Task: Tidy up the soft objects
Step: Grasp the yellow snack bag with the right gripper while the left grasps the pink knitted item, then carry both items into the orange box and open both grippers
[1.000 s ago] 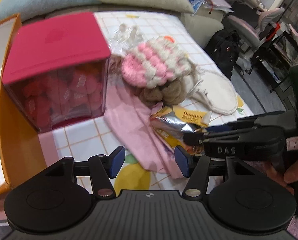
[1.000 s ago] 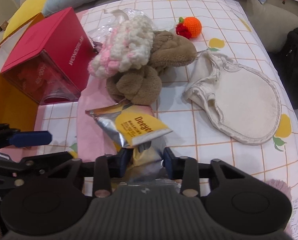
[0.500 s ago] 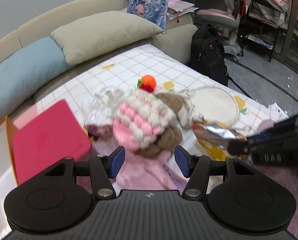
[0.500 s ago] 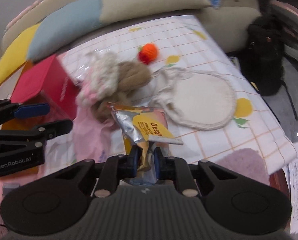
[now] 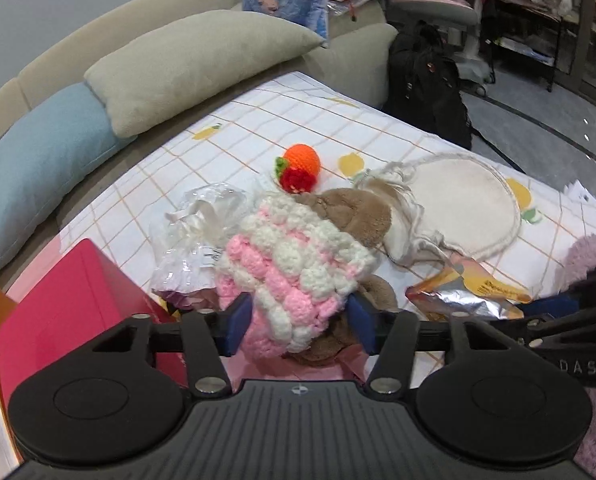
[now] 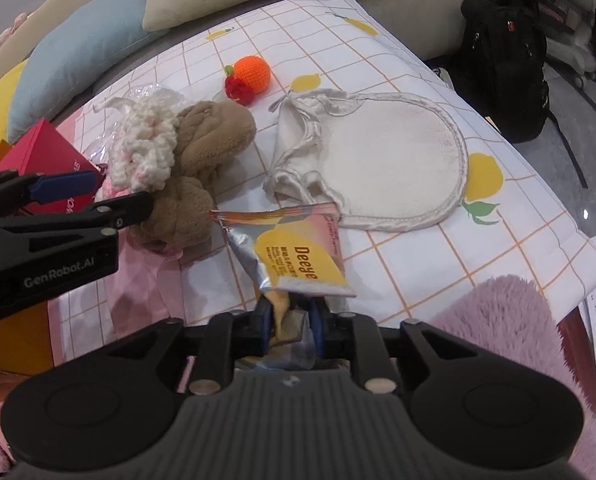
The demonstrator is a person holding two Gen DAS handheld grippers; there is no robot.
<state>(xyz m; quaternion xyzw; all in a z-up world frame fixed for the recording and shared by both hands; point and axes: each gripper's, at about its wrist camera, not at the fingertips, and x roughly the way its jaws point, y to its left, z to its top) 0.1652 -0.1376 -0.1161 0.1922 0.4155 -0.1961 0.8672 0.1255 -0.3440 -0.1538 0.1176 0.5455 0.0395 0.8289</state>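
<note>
Between the left gripper (image 5: 296, 330)'s half-open, just-narrowing jaws sits the pink-and-white crochet piece (image 5: 294, 268), atop the brown plush (image 5: 354, 210), pads not yet pressing; right gripper (image 6: 288, 322) pinches the snack pouch (image 6: 294, 252), lying away from it

soft even light, perhaps slight blur

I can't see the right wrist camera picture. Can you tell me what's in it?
The right gripper is shut on a silver and yellow snack packet above a checked tablecloth. Behind it lie a cream pouch, a crocheted orange and a brown plush beside a pink and white knit, where the left gripper reaches in.
</note>
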